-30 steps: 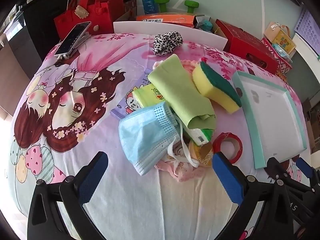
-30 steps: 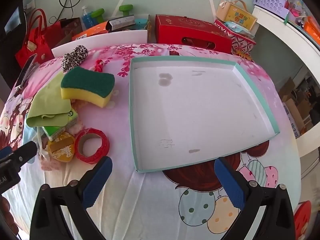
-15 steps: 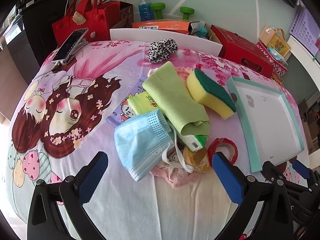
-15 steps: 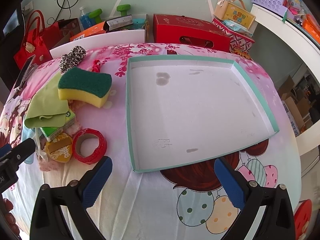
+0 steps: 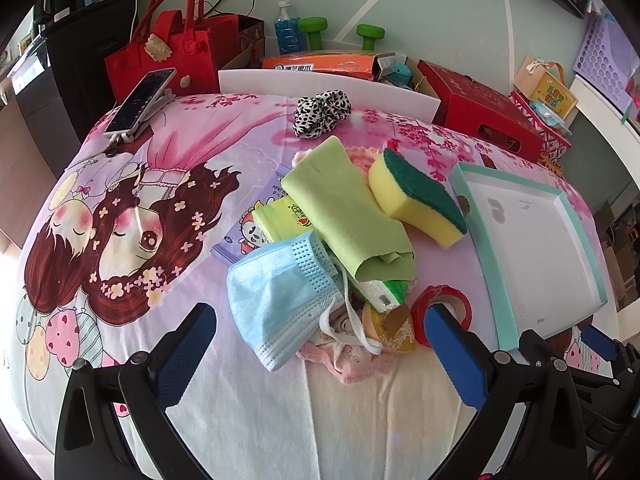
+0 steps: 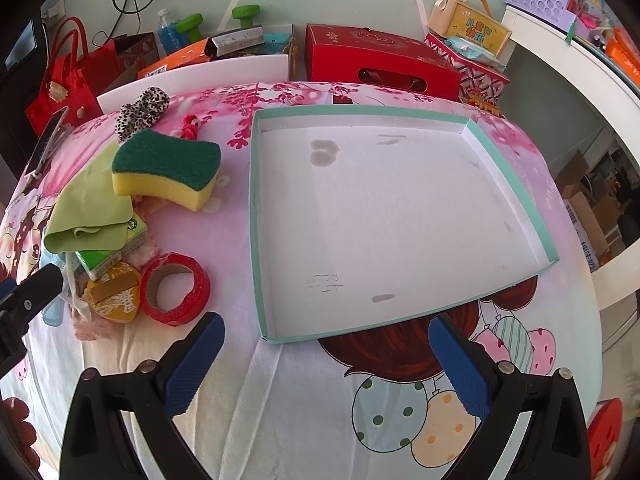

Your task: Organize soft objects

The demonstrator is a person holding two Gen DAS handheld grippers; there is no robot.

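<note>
A pile lies on the cartoon-print tablecloth: a blue face mask (image 5: 280,300), a folded green cloth (image 5: 348,212), a yellow-green sponge (image 5: 416,196), a pink fabric piece (image 5: 348,364) and a leopard scrunchie (image 5: 322,112). The sponge (image 6: 166,174), cloth (image 6: 88,216) and scrunchie (image 6: 142,112) also show in the right wrist view. My left gripper (image 5: 320,360) is open and empty, just short of the mask. My right gripper (image 6: 326,364) is open and empty at the near edge of the white tray with a teal rim (image 6: 256,216).
A red tape roll (image 6: 174,292), a yellow tape roll (image 6: 114,296), a green tissue pack (image 6: 108,258) and booklets (image 5: 244,232) sit in the pile. A phone on a stand (image 5: 140,100), red bag (image 5: 168,56) and red box (image 6: 380,64) stand at the back.
Both grippers have drawn back and risen slightly, so the pile and tray look a little farther away. Nothing on the table has moved.
</note>
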